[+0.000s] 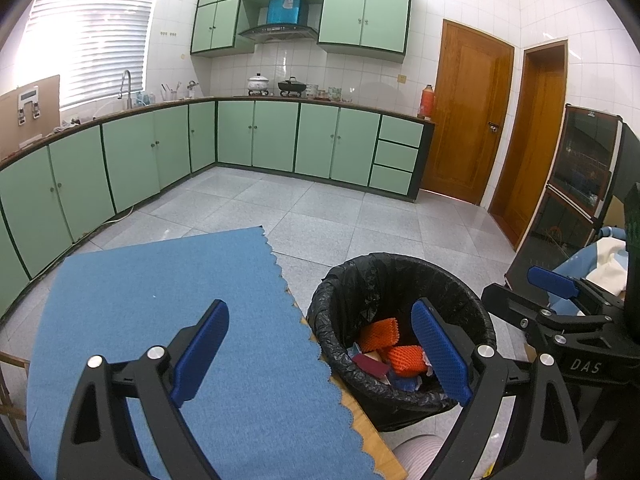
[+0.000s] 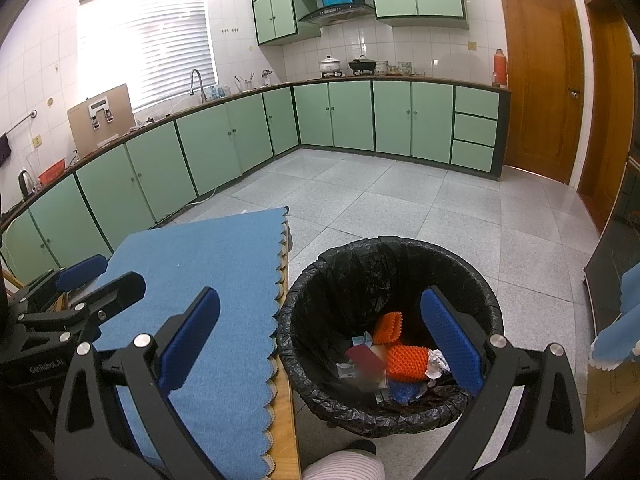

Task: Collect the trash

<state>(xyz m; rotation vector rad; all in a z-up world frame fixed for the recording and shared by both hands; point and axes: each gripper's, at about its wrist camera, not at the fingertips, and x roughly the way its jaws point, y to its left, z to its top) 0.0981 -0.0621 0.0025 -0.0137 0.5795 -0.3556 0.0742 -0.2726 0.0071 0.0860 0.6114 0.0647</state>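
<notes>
Left gripper (image 1: 320,354): jaws spread wide, nothing between them; blue textured pads on black arms. It hangs over the right edge of the bench (image 1: 370,436), one finger above the cloth, the other above the bin. It also shows at the left edge of the right wrist view (image 2: 100,276).

Right gripper (image 2: 320,344): jaws spread wide, nothing held. One finger hangs over the cloth, the other over the bin mouth. It shows at the right of the left wrist view (image 1: 554,282), with "DAS" lettered on its body.

Blue cloth (image 1: 168,312): scalloped edge, lying flat on the wooden bench, bare of any items.

Bin (image 2: 390,280): round, lined with a black bag, standing on the grey tiled floor just beside the bench's right edge.

Trash, all inside the bin at its bottom:
- two orange foam net sleeves (image 2: 406,360), one leaning above the other;
- crumpled white paper (image 2: 437,363) touching the lower sleeve;
- a dark red flat piece (image 2: 366,360);
- blue and pale scraps (image 2: 402,392), too jumbled to identify.

Surroundings: green cabinets (image 1: 276,136) along two walls, a wooden door (image 1: 468,112), a window with blinds (image 1: 92,28). A striped sleeve (image 2: 344,466) shows at the bottom edge.
</notes>
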